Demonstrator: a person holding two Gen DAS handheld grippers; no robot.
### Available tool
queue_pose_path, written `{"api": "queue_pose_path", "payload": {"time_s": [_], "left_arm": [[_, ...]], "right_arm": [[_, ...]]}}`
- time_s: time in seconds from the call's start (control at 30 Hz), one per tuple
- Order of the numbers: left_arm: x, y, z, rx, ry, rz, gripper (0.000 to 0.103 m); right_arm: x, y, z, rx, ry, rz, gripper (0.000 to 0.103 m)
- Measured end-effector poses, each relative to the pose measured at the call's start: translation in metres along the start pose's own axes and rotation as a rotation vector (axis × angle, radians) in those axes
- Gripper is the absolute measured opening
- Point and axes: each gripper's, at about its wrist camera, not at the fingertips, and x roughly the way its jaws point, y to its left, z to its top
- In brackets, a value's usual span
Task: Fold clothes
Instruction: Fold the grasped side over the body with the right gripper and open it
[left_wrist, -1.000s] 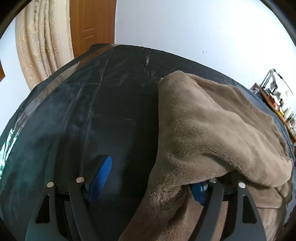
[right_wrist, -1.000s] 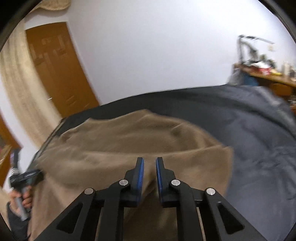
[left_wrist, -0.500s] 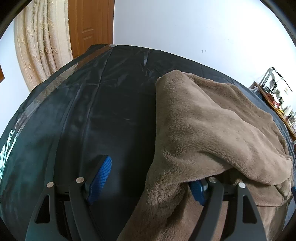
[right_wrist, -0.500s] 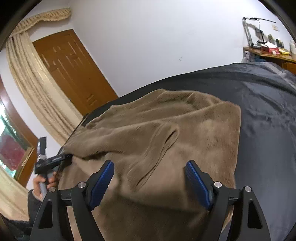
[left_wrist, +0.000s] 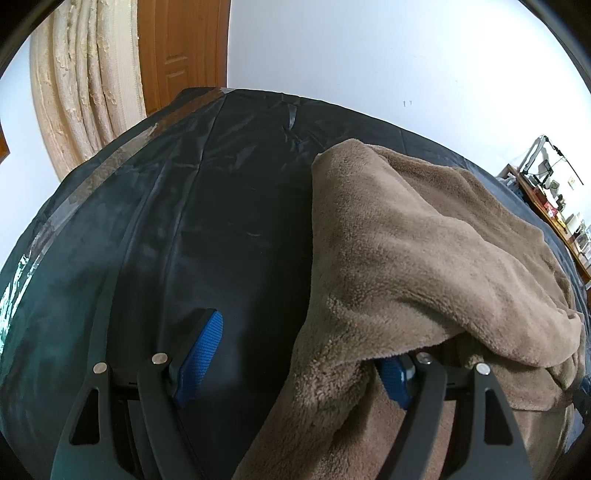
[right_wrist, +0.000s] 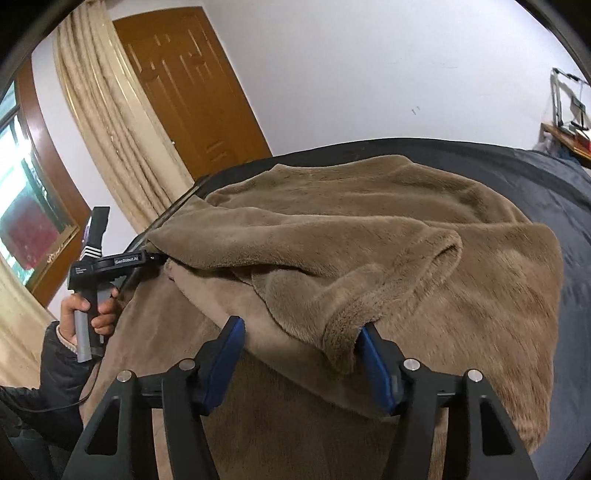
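Observation:
A brown fleece garment (left_wrist: 424, 236) lies on a dark bed cover (left_wrist: 192, 229). My left gripper (left_wrist: 295, 369) stands wide open at the garment's left edge. Its left blue pad (left_wrist: 201, 354) is over bare cover, and the fleece drapes over its right finger. In the right wrist view the garment (right_wrist: 369, 229) is spread with a sleeve folded across it. My right gripper (right_wrist: 299, 365) has its jaws closing around the sleeve's cuff (right_wrist: 343, 332); the right pad (right_wrist: 376, 369) touches the cuff, the left pad stands apart. The left gripper (right_wrist: 118, 260) appears there too, held by a hand (right_wrist: 88, 306).
A wooden door (right_wrist: 192, 96) and a cream curtain (right_wrist: 107, 122) stand beyond the bed's far left corner. A white wall (left_wrist: 369, 55) backs the bed. A cluttered shelf (left_wrist: 554, 206) sits at the far right. Bare dark cover (right_wrist: 554, 184) lies right of the garment.
The right gripper went from shut to wide open, then narrowed, and moved forward and down onto the sleeve cuff. The left gripper has stayed where it was, open.

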Motion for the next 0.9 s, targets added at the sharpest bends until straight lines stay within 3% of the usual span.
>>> {"api": "queue_pose_path", "payload": {"time_s": [0.13, 0.2, 0.3, 0.43, 0.5, 0.6, 0.7, 0.83, 0.9], "left_arm": [[0.001, 0.000, 0.000, 0.000, 0.002, 0.000, 0.082], [0.001, -0.001, 0.000, 0.002, 0.002, 0.003, 0.082], [0.001, 0.000, 0.000, -0.001, 0.001, 0.010, 0.082], [0.000, 0.003, -0.001, -0.014, -0.002, 0.015, 0.082], [0.000, 0.004, -0.001, -0.016, -0.003, 0.015, 0.082], [-0.003, 0.004, -0.001, -0.021, -0.006, 0.006, 0.083], [-0.007, 0.009, 0.001, -0.045, -0.020, -0.012, 0.084], [-0.007, 0.014, 0.002, -0.073, -0.014, -0.029, 0.084], [-0.007, 0.015, 0.002, -0.079, -0.009, -0.032, 0.084]], "right_arm": [[0.013, -0.008, 0.006, 0.020, 0.021, -0.011, 0.058], [0.016, -0.016, 0.007, 0.055, 0.035, -0.006, 0.038], [0.010, -0.025, 0.006, 0.116, 0.012, 0.034, 0.018], [-0.029, -0.036, 0.011, 0.221, -0.124, 0.140, 0.011], [-0.054, -0.042, 0.013, 0.261, -0.204, 0.157, 0.010], [-0.075, -0.040, 0.011, 0.234, -0.236, 0.124, 0.010], [-0.073, -0.037, 0.003, 0.217, -0.197, 0.086, 0.010], [-0.051, -0.033, -0.022, 0.170, -0.030, 0.100, 0.011], [-0.040, -0.030, -0.032, 0.137, 0.048, 0.014, 0.015]]}}
